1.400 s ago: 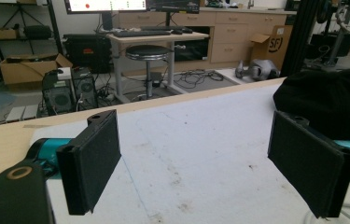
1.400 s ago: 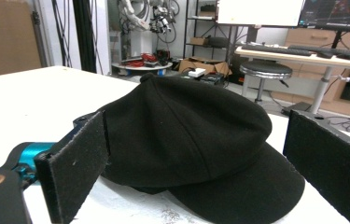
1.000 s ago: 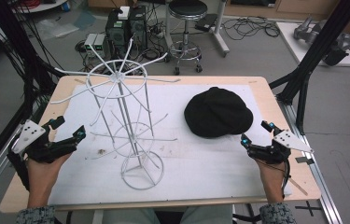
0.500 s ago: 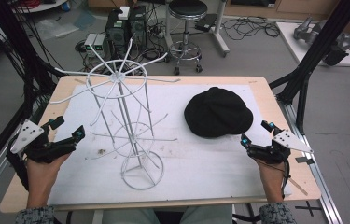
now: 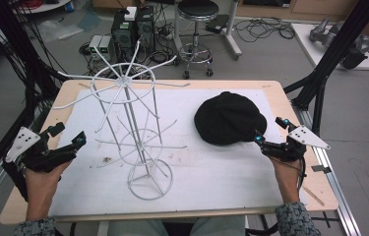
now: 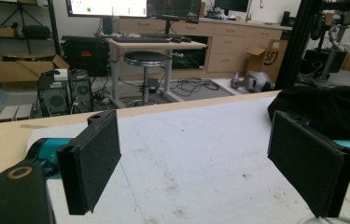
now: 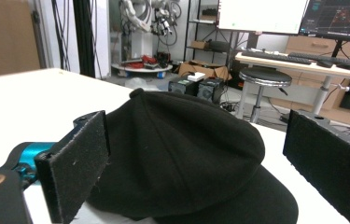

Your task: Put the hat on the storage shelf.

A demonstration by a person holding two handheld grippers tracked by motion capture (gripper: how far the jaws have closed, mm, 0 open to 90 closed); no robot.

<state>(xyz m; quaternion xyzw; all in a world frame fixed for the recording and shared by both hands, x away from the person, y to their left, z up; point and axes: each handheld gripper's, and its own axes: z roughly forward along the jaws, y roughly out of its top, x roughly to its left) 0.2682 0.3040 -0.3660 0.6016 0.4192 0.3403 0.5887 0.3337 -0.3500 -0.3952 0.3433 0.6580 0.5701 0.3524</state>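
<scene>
1. Because the cap [image 5: 230,118] is black cloth, I judge it light and soft: it will sag and fold when lifted, so the stiffer brim edge nearest the right gripper [image 5: 272,135] looks the surest place to pinch.
2. It lies flat on the white mat [image 5: 221,172], well to the right of the wire rack [image 5: 133,132] and apart from it.
3. Right of the rack and just past the cap's near edge, the right gripper hovers with its jaws spread wide, holding nothing; in the right gripper view the cap [image 7: 182,158] sits between and just ahead of them.
4. Left of the rack, the left gripper [image 5: 69,135] is also wide apart and empty, well away from the cap.
5. Hung on a rack prong, the cloth could slip off.
</scene>
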